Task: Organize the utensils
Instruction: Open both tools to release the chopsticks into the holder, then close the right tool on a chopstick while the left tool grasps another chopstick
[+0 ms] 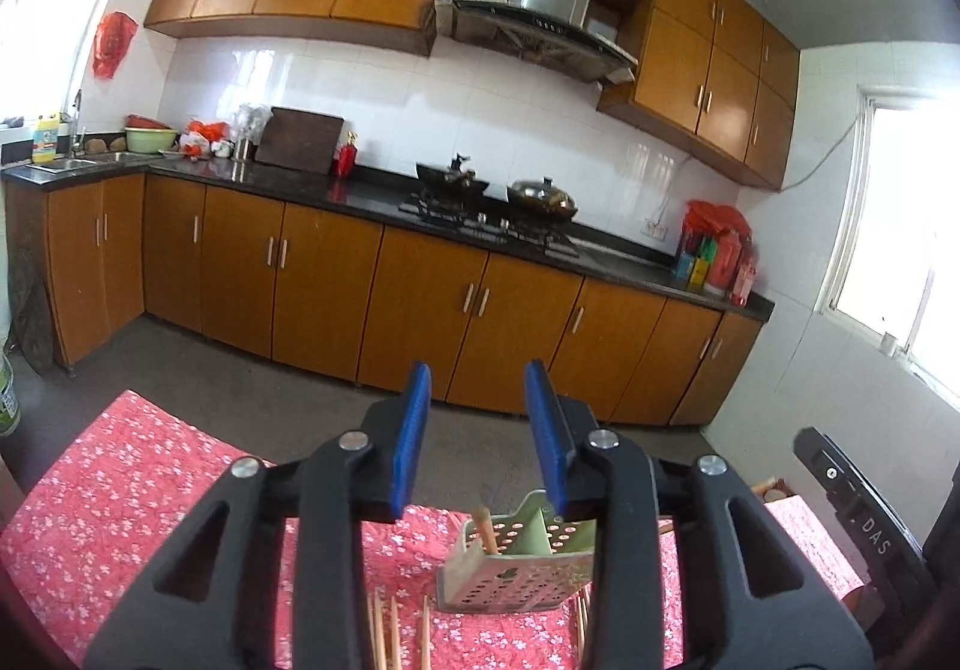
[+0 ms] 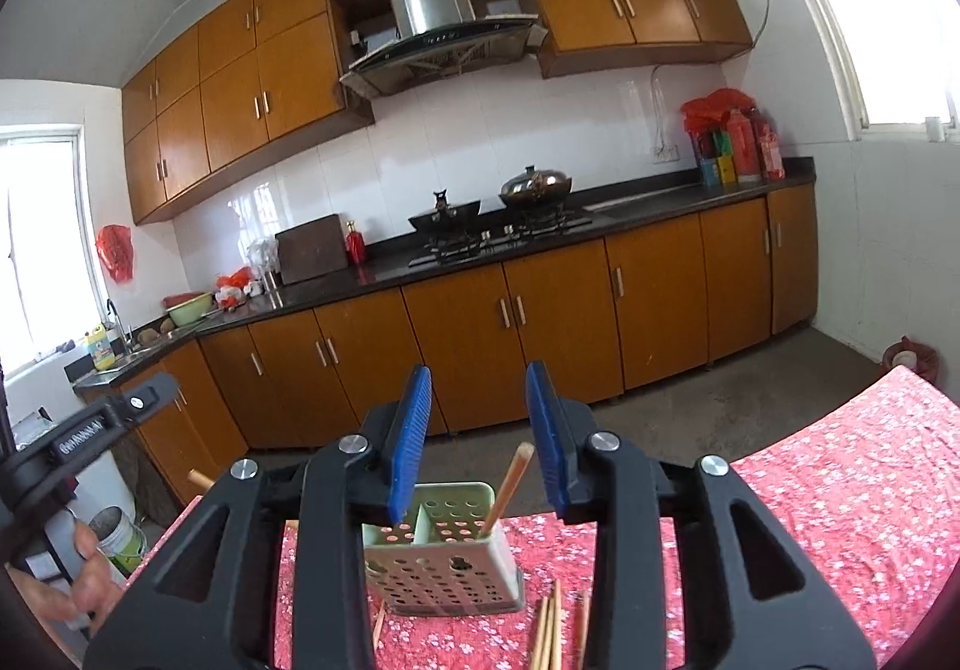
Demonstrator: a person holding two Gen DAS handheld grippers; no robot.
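Note:
A pale green perforated utensil holder [image 1: 519,565] stands on the red floral tablecloth [image 1: 120,502], with one wooden chopstick [image 1: 485,529] in it. It also shows in the right wrist view [image 2: 441,550], with the chopstick [image 2: 507,487] leaning in its right compartment. Several loose chopsticks lie on the cloth in front of it [image 1: 390,631] [image 2: 547,631]. My left gripper [image 1: 480,436] is open and empty, raised above and behind the holder. My right gripper [image 2: 480,436] is open and empty, also above the holder.
The table ends just beyond the holder, with grey floor and brown kitchen cabinets [image 2: 510,322] behind. The other gripper shows at the right edge of the left view [image 1: 864,514] and the left edge of the right view [image 2: 90,424]. A paint bucket [image 2: 120,541] stands on the floor at left.

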